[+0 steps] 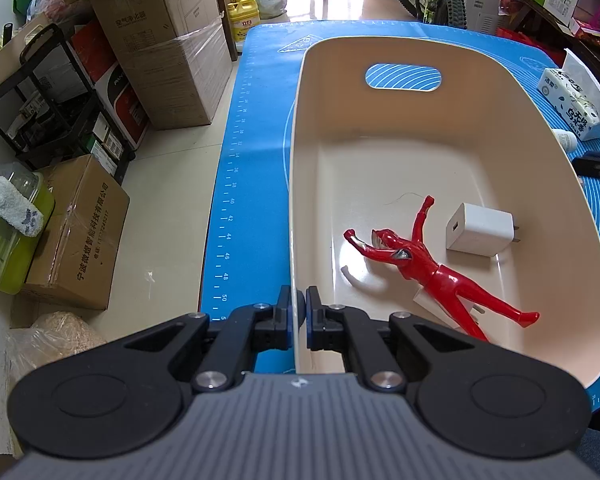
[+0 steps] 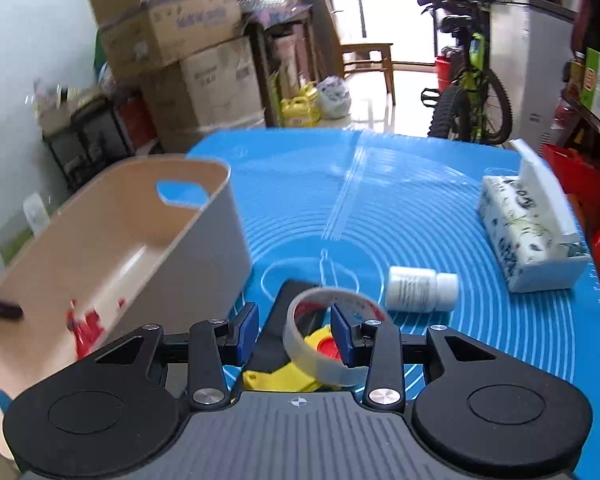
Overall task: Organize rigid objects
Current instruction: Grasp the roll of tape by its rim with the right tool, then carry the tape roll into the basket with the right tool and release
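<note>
A beige bin [image 1: 380, 120] stands on the blue mat [image 1: 252, 120]. In it lie a red toy figure [image 1: 424, 268] and a white charger plug [image 1: 478, 230]. My left gripper [image 1: 299, 300] is shut on the bin's near left rim. In the right wrist view the bin [image 2: 204, 236] is at the left. My right gripper [image 2: 294, 320] is open over a roll of clear tape [image 2: 324, 344], a yellow and red object [image 2: 300, 364] and a flat black object [image 2: 288, 320]. A white pill bottle [image 2: 420, 288] lies just beyond.
A tissue pack [image 2: 532, 232] lies at the mat's right side and also shows in the left wrist view [image 1: 576, 100]. Cardboard boxes [image 1: 160, 48], a black rack [image 1: 60, 96] and a bicycle [image 2: 472, 92] stand around the table.
</note>
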The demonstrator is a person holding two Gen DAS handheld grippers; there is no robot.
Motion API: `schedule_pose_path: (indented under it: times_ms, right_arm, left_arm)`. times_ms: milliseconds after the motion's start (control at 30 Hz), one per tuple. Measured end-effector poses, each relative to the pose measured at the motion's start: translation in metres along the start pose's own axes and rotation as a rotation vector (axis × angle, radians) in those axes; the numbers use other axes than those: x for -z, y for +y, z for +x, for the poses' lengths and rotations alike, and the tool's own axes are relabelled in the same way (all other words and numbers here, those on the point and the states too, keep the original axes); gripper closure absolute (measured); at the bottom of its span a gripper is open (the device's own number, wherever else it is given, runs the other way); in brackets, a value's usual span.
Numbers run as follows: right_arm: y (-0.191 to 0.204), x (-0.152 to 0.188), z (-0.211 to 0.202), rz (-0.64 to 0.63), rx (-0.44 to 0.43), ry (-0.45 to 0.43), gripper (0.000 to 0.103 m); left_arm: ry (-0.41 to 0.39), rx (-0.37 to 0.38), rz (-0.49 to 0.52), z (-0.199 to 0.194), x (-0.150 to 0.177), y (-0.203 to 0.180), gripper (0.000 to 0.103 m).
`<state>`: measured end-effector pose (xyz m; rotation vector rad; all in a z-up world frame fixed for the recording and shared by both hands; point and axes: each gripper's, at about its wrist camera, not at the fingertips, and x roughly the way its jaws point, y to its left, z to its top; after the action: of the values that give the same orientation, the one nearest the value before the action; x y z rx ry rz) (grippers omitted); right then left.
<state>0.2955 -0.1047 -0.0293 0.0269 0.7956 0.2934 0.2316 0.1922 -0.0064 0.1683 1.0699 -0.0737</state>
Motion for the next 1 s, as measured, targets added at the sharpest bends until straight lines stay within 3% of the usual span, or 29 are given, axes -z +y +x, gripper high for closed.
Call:
schedule_pose_path:
  times_ms: [233, 300, 467, 733, 1000]
  right_arm:
    - [0.004, 0.012, 0.018, -0.054, 0.027, 0.052, 0.052]
    - [0.005, 0.014, 0.017, -0.078, 0.037, 0.056, 0.066]
    - [0.006, 0.016, 0.009, -0.125, 0.011, 0.037, 0.085]
    - [0.002, 0.013, -0.001, -0.044, -0.064, 0.043, 0.086]
    - [-0.011, 0.000, -0.025, 0.041, -0.045, -0.060, 0.086]
  left_arm:
    - [0.000, 0.003, -0.002, 0.000, -0.001, 0.001, 0.095]
    - [-0.001, 0.003, -0.002, 0.000, -0.001, 0.001, 0.095]
    - [-0.004, 0.011, -0.012, 0.000, 0.001, 0.004, 0.095]
    - [-0.005, 0.007, -0.012, 0.001, 0.003, 0.001, 0.095]
    - [-0.005, 0.007, -0.011, 0.001, 0.003, 0.002, 0.095]
